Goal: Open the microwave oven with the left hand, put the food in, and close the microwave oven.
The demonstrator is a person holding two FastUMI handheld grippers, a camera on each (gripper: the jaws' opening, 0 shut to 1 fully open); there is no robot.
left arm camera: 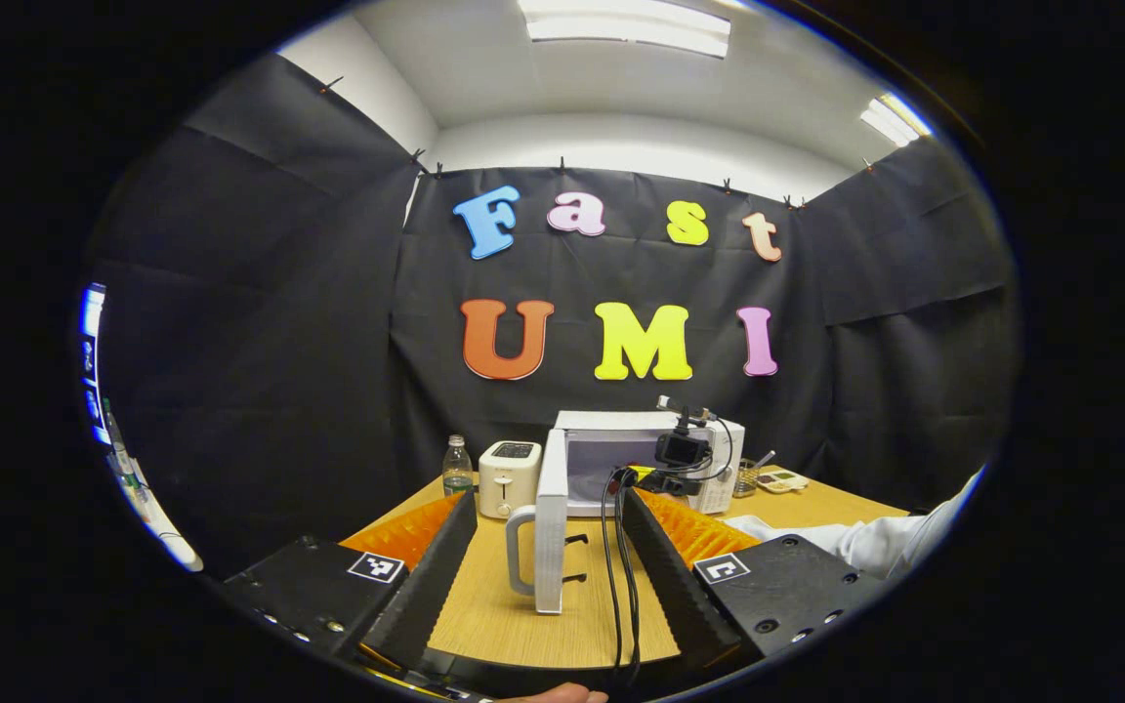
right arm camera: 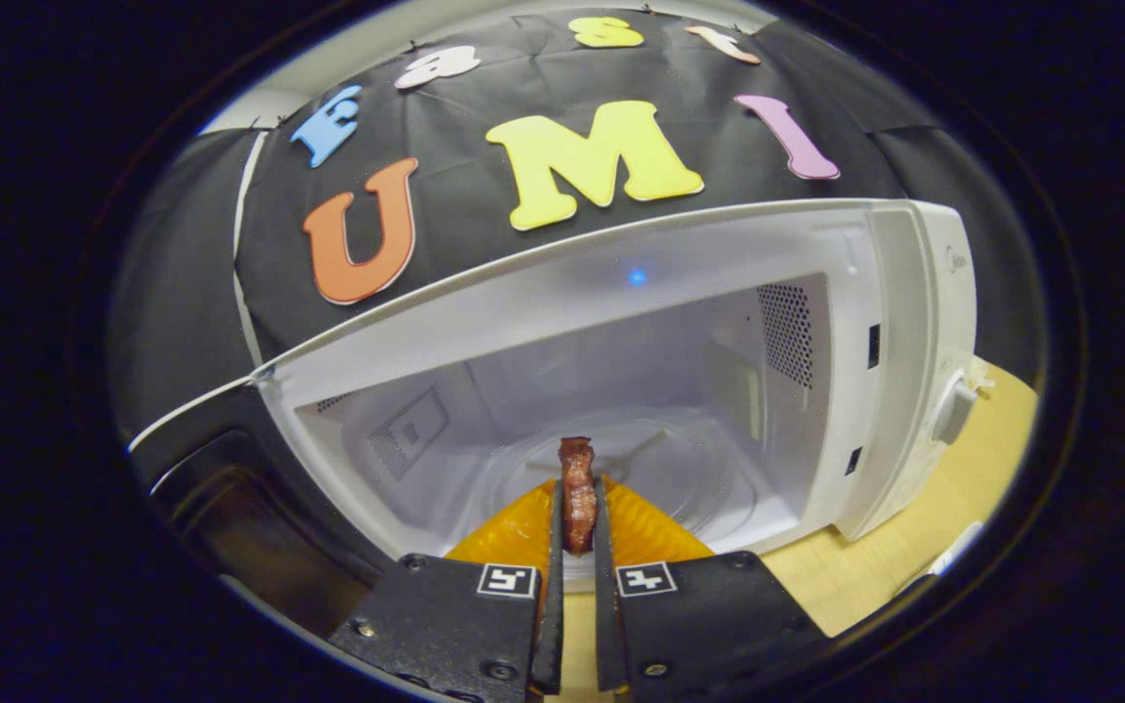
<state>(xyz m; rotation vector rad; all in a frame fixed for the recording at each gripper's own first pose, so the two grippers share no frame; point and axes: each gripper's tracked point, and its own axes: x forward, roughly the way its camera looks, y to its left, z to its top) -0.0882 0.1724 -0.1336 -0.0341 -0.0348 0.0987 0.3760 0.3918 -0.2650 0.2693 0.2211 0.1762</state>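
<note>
The white microwave [left arm camera: 719,459] stands at the back of the wooden table [left arm camera: 543,635], its door [left arm camera: 551,527] swung out towards me. The door's handle [left arm camera: 519,552] shows in the gap of my left gripper [left arm camera: 548,498], which is open and touches nothing. In the right gripper view the cavity [right arm camera: 621,391] lies wide open with a glass turntable [right arm camera: 680,469] on its floor. My right gripper [right arm camera: 578,485] is shut on a thin reddish-brown strip of food [right arm camera: 577,459], held upright at the cavity's mouth. That gripper [left arm camera: 680,454] also shows before the oven.
A white toaster [left arm camera: 509,476] and a clear bottle [left arm camera: 457,467] stand left of the microwave. A small glass [left arm camera: 746,478] and a flat device [left arm camera: 782,479] lie to its right. A white sleeve [left arm camera: 865,542] reaches in from the right. Black cables [left arm camera: 613,557] trail over the table.
</note>
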